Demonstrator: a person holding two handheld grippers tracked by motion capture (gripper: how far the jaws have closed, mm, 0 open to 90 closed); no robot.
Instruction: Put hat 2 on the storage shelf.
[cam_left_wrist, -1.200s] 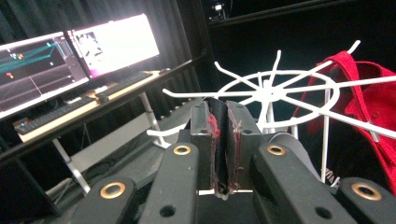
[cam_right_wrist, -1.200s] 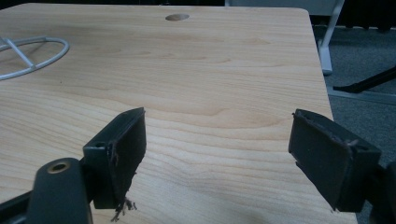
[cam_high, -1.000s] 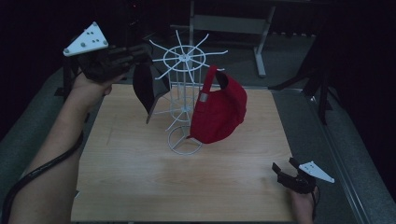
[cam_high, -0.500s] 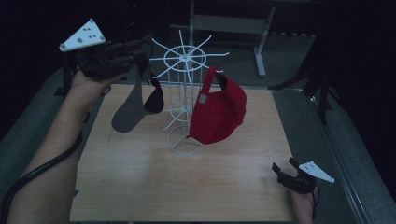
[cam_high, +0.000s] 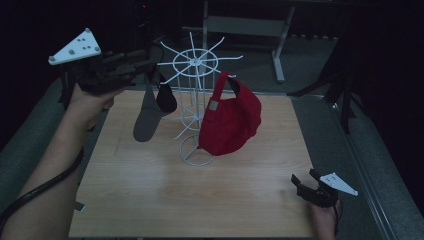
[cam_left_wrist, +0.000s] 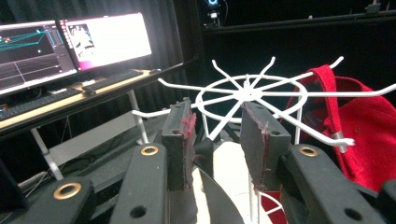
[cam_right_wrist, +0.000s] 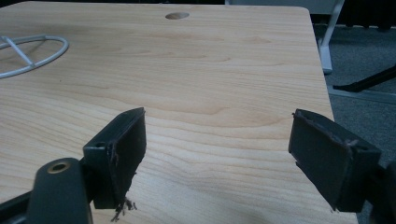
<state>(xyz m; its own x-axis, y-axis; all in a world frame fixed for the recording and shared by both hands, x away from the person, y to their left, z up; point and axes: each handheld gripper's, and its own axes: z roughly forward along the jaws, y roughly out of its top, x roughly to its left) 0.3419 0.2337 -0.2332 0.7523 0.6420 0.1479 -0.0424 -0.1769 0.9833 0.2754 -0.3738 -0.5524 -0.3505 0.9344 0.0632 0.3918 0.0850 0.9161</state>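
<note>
While the left gripper (cam_high: 131, 64) hovered level beside the upper ring of the white wire rack (cam_high: 196, 107), its jaws had just been opening and stood part-way apart; in the left gripper view nothing lay between the pads (cam_left_wrist: 184, 140), though the dark cap (cam_high: 151, 107) showed just below them. That cap, item one, hung by its rear from a prong on the rack's left side, brim pointing downward and toward the person, apparently released there so that the prong would bear it. Item two, the red cap (cam_high: 231, 119), hung on a prong at the rack's right side, crown outward and its strap end uppermost, well apart from the dark one, presumably so each took its own prong. The rack stood upright on its ring base near the middle of the wooden worktop (cam_high: 150, 200). Item three, the right gripper (cam_high: 306, 181), rested low at the near right corner of the worktop, jaws wide and empty, seemingly parked clear of the hanging work. Beyond the rack, lit monitors (cam_left_wrist: 70, 44) stood on a desk.
</note>
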